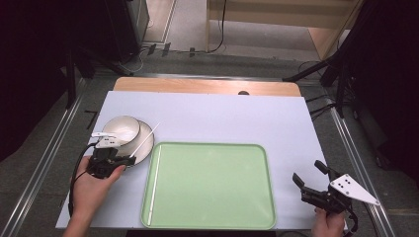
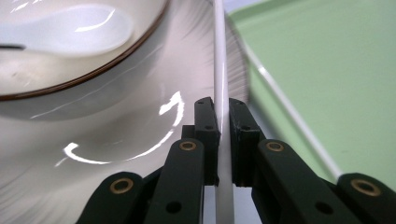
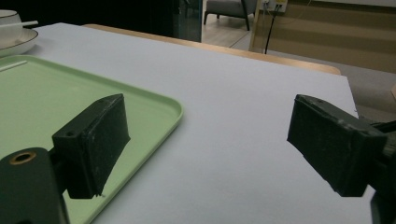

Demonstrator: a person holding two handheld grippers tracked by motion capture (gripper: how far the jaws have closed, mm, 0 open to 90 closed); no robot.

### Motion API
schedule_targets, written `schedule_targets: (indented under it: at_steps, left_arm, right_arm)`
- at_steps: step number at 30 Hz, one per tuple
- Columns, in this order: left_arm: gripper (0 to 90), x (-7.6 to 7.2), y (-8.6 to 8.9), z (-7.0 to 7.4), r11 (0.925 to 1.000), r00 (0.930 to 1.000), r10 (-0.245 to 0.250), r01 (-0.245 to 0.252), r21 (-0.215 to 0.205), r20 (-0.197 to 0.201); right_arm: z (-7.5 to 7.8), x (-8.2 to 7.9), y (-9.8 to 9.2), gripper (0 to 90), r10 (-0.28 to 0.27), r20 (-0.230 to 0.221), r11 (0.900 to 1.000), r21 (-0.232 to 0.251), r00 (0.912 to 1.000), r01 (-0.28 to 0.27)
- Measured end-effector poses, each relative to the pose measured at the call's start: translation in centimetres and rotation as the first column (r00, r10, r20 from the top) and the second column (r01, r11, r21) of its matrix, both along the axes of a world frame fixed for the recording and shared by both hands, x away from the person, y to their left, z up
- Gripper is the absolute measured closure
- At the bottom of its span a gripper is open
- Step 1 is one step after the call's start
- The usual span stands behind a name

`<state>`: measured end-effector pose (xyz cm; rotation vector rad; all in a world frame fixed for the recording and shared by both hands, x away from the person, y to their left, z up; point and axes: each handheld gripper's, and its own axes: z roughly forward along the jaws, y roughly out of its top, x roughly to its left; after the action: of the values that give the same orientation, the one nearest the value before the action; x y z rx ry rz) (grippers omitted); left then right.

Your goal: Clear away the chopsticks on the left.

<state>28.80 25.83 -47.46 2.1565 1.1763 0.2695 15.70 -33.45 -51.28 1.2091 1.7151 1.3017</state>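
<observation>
A white chopstick was clamped between the closed left tongs, just beside the bowl. The right tongs were held wide open, empty, above the surface.

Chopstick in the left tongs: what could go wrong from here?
1. The left tongs pinch the white chopstick near one end; the long free end could swing or slip as it lifts.
2. It lies across the plate beside the bowl, so a sideways pull may knock them or the spoon in the bowl.
3. A second chopstick lies in the green tray; setting this one down carelessly could roll it.
</observation>
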Motion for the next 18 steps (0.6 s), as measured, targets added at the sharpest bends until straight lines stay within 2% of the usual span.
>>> schedule_targets:
  at_steps: [2, 3, 6, 8, 10, 11, 15, 16, 17, 18]
  left_arm:
    - [85.3, -0.6, -0.9, 0.2, 1.0000, 0.9998, -0.001, 0.001, -0.010, 0.018]
    - [85.3, -0.6, -0.9, 0.2, 1.0000, 0.9998, -0.001, 0.001, -0.010, 0.018]
    - [85.2, -1.6, -2.7, 0.3, 0.9996, 0.9996, -0.025, 0.025, -0.014, 0.014]
    - [85.2, -2.2, -3.6, 0.1, 0.9983, 0.9991, -0.040, 0.041, -0.041, 0.015]
    - [85.2, -2.9, -4.9, -0.4, 0.9965, 0.9984, -0.056, 0.056, -0.063, -0.005]
    - [85.2, -2.9, -4.9, -0.4, 0.9965, 0.9984, -0.056, 0.056, -0.063, -0.005]
    - [85.2, -4.0, -7.3, -1.2, 0.9957, 0.9963, -0.074, 0.071, -0.059, -0.044]
    - [85.2, -4.0, -7.3, -1.2, 0.9957, 0.9963, -0.074, 0.071, -0.059, -0.044]
    - [85.2, -4.3, -8.2, -1.7, 0.9945, 0.9939, -0.086, 0.081, -0.067, -0.069]
    - [85.1, -4.5, -8.6, -2.0, 0.9946, 0.9932, -0.087, 0.082, -0.063, -0.078]
  right_arm:
    - [0.0, 0.0, 0.0, 12.7, 0.002, 0.001, 1.000, 0.000, 1.0000, -0.002]
    - [0.0, 0.0, 0.0, 12.7, 0.002, 0.001, 1.000, 0.000, 1.0000, -0.002]
    - [0.0, 0.0, 0.1, 12.7, 0.003, 0.000, 1.000, 0.001, 1.0000, -0.003]
    - [0.0, 0.0, 0.1, 12.6, 0.003, 0.000, 1.000, 0.001, 1.0000, -0.003]
    - [0.0, 0.0, 0.0, 12.7, 0.002, 0.001, 1.000, 0.000, 1.0000, -0.002]
    - [0.0, 0.0, 0.0, 12.7, 0.002, 0.001, 1.000, 0.000, 1.0000, -0.002]
    - [0.0, 0.0, 0.1, 12.7, 0.003, 0.001, 1.000, -0.002, 1.0000, -0.003]
    - [0.0, 0.0, 0.1, 12.7, 0.003, 0.001, 1.000, -0.002, 1.0000, -0.003]
    - [0.0, 0.0, 0.1, 12.7, 0.001, -0.001, 1.000, -0.002, 1.0000, -0.001]
    - [0.0, 0.0, 0.1, 12.7, 0.001, -0.001, 1.000, -0.003, 1.0000, -0.001]
